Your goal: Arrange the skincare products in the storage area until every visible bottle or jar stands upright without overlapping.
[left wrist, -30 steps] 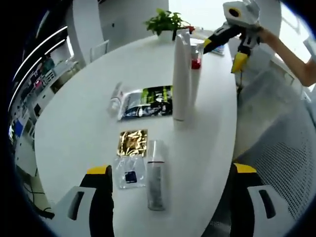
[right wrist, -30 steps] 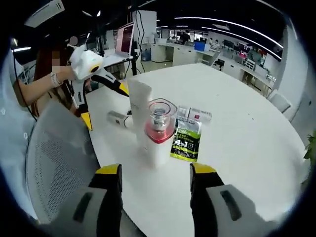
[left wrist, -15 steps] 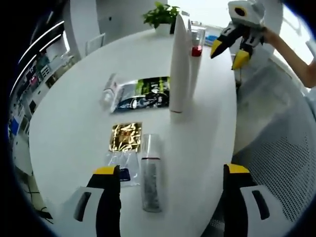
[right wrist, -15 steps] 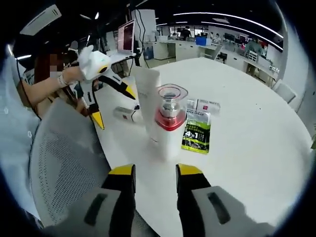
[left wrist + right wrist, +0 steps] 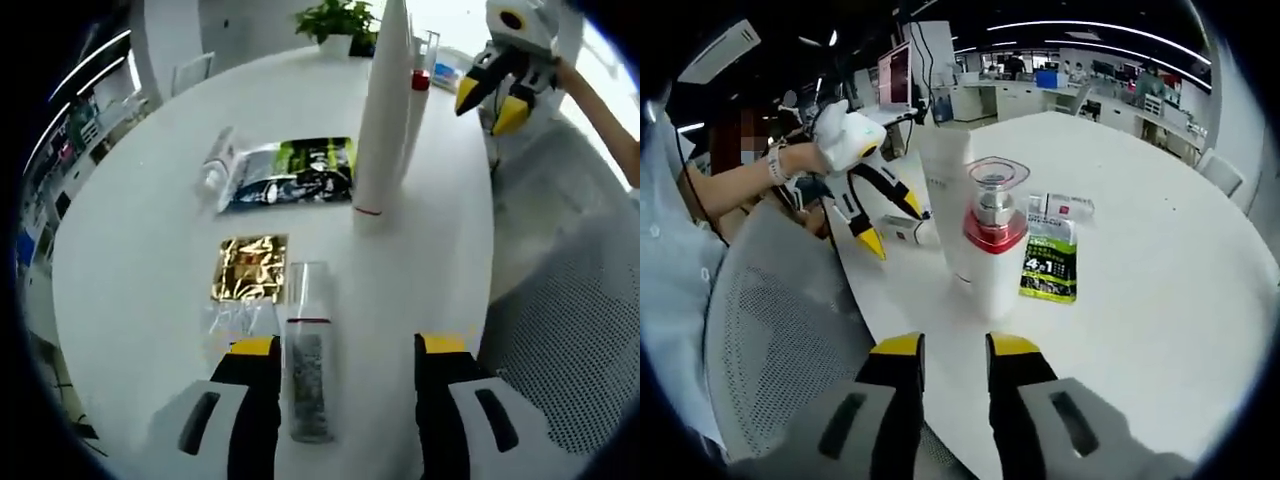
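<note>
A clear bottle [image 5: 305,370] lies flat on the white table [image 5: 140,250], between the jaws of my open left gripper [image 5: 347,345] and close to the left jaw, not touched. A tall white tube [image 5: 385,110] stands upright, and a pump bottle [image 5: 418,80] with a red collar stands right behind it. A small tube [image 5: 213,172] lies flat further left. My right gripper [image 5: 955,345] hovers off the table edge in front of the pump bottle [image 5: 990,250], jaws narrowly apart with nothing between them. The left gripper [image 5: 890,225] hangs open by the white tube [image 5: 945,170].
A green sachet [image 5: 290,175], a gold sachet [image 5: 248,268] and a clear sachet [image 5: 232,320] lie flat on the table. A potted plant [image 5: 340,20] stands at the far edge. A mesh chair [image 5: 770,330] sits beside the table, and a person's arm [image 5: 730,190] is behind it.
My left gripper has come down over the lying clear bottle and its jaws have narrowed around it. My right gripper's jaws have drawn much closer together, still empty.
</note>
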`<state>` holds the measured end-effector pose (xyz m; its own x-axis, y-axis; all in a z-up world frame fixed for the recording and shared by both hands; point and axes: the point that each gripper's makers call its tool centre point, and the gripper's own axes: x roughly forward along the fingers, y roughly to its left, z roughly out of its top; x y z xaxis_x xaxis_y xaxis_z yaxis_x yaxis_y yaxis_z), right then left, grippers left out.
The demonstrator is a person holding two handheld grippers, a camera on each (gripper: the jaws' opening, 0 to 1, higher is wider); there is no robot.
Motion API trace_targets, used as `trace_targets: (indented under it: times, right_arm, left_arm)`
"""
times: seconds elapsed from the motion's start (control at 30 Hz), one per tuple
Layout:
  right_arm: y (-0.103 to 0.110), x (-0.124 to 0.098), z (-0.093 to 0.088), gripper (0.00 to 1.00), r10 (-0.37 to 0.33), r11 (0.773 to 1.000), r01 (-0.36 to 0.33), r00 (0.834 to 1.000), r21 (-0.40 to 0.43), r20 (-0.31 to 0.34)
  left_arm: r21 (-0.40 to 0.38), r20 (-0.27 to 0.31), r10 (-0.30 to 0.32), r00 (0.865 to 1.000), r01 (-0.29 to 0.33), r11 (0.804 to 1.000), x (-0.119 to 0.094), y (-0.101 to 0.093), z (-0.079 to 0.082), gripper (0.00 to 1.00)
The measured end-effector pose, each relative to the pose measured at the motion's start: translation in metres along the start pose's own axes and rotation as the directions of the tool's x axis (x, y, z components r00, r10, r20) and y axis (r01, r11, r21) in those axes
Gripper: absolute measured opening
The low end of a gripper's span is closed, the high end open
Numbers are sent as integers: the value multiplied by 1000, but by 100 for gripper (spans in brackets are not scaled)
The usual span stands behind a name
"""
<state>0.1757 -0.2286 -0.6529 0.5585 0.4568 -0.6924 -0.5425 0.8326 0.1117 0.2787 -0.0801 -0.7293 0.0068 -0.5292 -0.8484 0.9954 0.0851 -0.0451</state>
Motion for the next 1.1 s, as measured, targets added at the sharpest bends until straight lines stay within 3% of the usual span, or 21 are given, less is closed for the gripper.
trace_targets:
  times: [0.53,0.77,1.1]
  right_arm:
    - [1,5,-3,19,16,999,-16,1000,31,8]
    - [4,9,-4,18,22,999,-23,1000,41,10]
    - [13,15,-2,21,42,997,-45,998,66,35]
  left_arm:
    - [10,-94,53,994,-52,999,13,12,-13,26]
    - [-27,-81,58,995,-61,998,15,12,-9,17]
    - [6,-58,94,994,-93,996,11,9,-5,15]
